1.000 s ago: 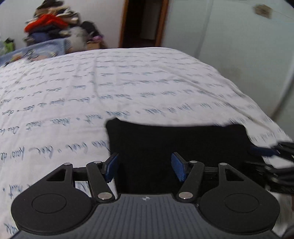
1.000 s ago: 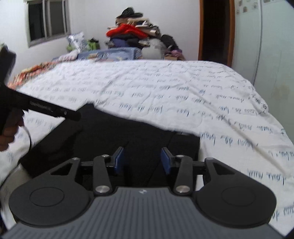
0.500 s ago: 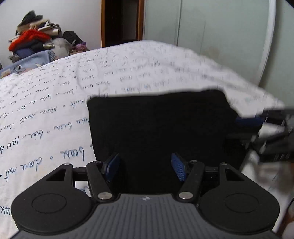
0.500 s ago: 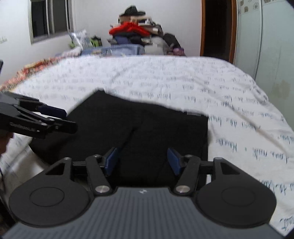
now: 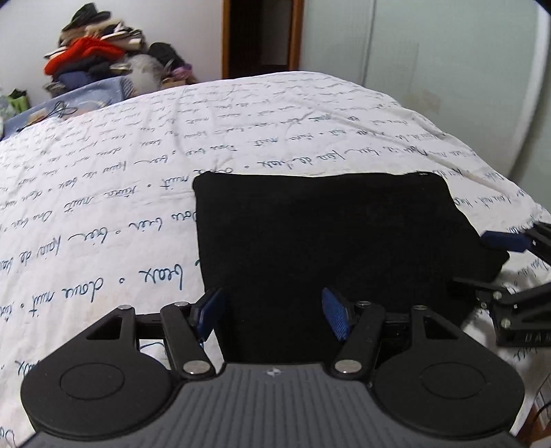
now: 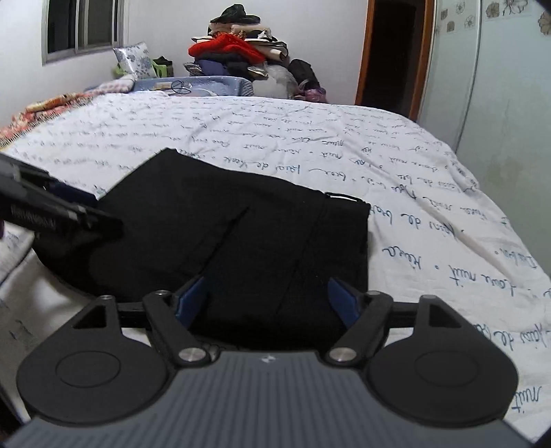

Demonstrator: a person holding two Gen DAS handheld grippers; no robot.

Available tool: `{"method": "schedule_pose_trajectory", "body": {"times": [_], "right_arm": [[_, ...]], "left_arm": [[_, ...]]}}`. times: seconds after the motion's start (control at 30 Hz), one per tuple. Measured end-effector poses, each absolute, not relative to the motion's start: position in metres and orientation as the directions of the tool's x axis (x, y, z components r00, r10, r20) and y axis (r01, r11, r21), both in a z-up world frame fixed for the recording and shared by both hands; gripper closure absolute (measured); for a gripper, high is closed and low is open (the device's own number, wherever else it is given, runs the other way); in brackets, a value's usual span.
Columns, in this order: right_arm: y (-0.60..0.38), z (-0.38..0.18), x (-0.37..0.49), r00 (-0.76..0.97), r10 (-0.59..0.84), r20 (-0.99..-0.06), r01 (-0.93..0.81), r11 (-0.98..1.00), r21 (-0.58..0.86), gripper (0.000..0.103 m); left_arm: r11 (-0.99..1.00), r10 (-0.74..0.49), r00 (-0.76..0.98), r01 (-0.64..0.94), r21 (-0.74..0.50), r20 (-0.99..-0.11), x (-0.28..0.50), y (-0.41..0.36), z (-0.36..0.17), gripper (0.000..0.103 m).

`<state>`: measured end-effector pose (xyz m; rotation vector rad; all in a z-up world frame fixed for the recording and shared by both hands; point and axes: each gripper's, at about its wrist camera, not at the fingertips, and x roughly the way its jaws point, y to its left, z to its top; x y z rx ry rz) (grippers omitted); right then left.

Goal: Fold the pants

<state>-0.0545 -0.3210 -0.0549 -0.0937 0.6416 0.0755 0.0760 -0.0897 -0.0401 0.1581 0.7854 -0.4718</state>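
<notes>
The black pants [image 5: 327, 237] lie folded into a flat rectangle on the white bed cover with blue script [image 5: 120, 193]. They also show in the right wrist view [image 6: 241, 248]. My left gripper [image 5: 272, 317] is open and empty at the near edge of the pants. My right gripper [image 6: 268, 299] is open and empty at the near edge too. The right gripper shows at the pants' right edge in the left wrist view [image 5: 509, 272]. The left gripper shows at their left edge in the right wrist view [image 6: 58, 213].
A pile of clothes [image 6: 237, 51] stands on a blue surface beyond the bed's far end. A dark doorway [image 6: 389, 51] and pale wardrobe doors [image 6: 499, 103] are on the right. A window [image 6: 82, 27] is at the left. The bed edge runs close below the pants.
Both grippers have drawn back and steadied at the near edge of the pants. The right gripper's jaws have opened wider. The pants now lie flat and squared.
</notes>
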Motion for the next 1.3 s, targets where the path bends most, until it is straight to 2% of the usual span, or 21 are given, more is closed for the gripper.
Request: {"method": "schedule_pose_trajectory", "body": {"times": [0.1, 0.23, 0.4, 0.53, 0.73, 1.0, 1.1, 1.3], "right_arm": [[-0.318, -0.050, -0.059, 0.809, 0.023, -0.588, -0.078, 0.995, -0.069, 0.024], [-0.311, -0.039, -0.068, 0.839, 0.039, -0.542, -0.079, 0.996, -0.051, 0.006], [-0.298, -0.054, -0.065, 0.800, -0.018, -0.600, -0.082, 0.987, -0.138, 0.000], [-0.294, -0.046, -0.078, 0.811, -0.066, -0.582, -0.013, 0.991, -0.130, 0.000], [-0.283, -0.029, -0.097, 0.810, -0.079, -0.582, 0.064, 0.997, -0.047, 0.000], [-0.271, -0.027, -0.106, 0.793, -0.052, -0.607, 0.042, 0.999, -0.031, 0.000], [-0.271, -0.028, -0.107, 0.792, -0.050, -0.609, 0.039, 0.999, -0.031, 0.000], [-0.269, -0.028, -0.107, 0.791, -0.047, -0.610, 0.029, 0.999, -0.040, 0.000]], "left_arm": [[0.902, -0.317, 0.622, 0.430, -0.026, -0.716, 0.073, -0.091, -0.037, 0.033], [0.913, -0.297, 0.618, 0.406, -0.028, -0.728, 0.067, -0.095, -0.035, 0.033], [0.916, -0.259, 0.621, 0.401, 0.017, -0.740, 0.053, -0.102, -0.032, 0.033], [0.924, -0.243, 0.618, 0.381, 0.015, -0.748, 0.044, -0.101, -0.027, 0.033], [0.927, -0.243, 0.610, 0.376, 0.005, -0.754, 0.031, -0.103, -0.022, 0.033], [0.922, -0.242, 0.613, 0.387, 0.019, -0.752, 0.027, -0.106, -0.020, 0.032], [0.926, -0.243, 0.615, 0.377, 0.009, -0.750, 0.029, -0.102, -0.019, 0.025], [0.935, -0.242, 0.619, 0.355, -0.009, -0.747, 0.032, -0.095, -0.018, 0.025]]}}
